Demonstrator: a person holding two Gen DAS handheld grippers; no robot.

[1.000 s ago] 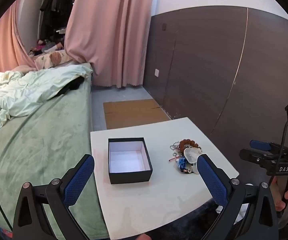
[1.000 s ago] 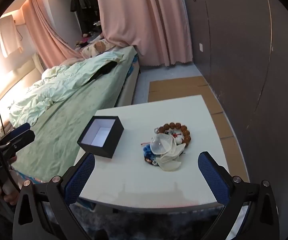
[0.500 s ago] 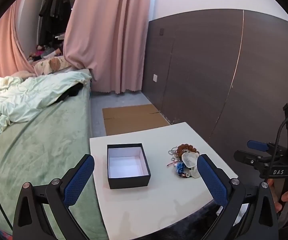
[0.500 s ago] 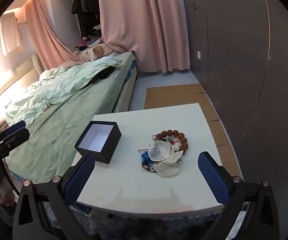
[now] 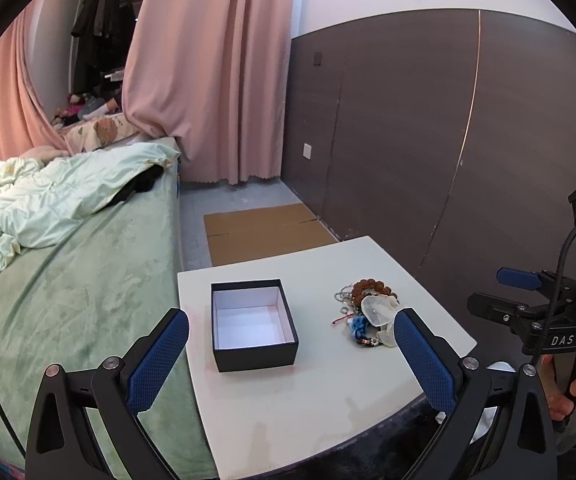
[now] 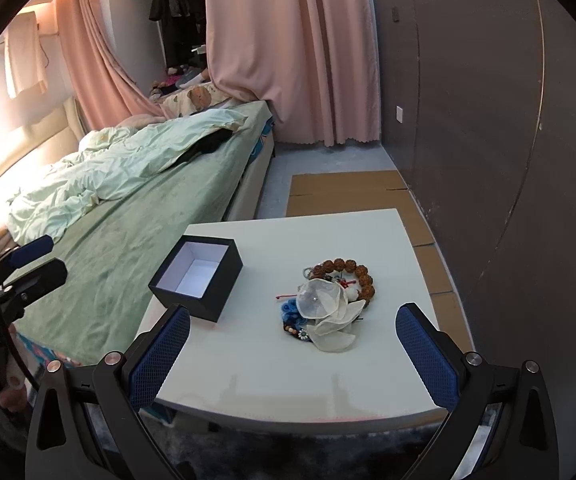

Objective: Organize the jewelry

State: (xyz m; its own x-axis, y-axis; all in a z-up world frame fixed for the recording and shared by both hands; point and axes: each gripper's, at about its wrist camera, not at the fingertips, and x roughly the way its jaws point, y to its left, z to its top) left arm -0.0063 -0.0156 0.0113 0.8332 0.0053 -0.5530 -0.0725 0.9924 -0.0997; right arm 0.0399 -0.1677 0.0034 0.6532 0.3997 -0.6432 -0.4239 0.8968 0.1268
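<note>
My left gripper (image 5: 289, 360) spread wide and empty, right gripper (image 6: 292, 354) likewise, jewelry pile (image 6: 329, 302) on the white table (image 6: 272, 372), just beside the black box (image 6: 198, 278) (open).

Soft, even indoor light fills my two fisheye views. A warm glow burns bright left of the bed (image 6: 128, 200), washing out the wall there. Edges curve and darken to black. The table (image 6: 288, 380) shows faint glossy reflections; focus is sharp.
</note>
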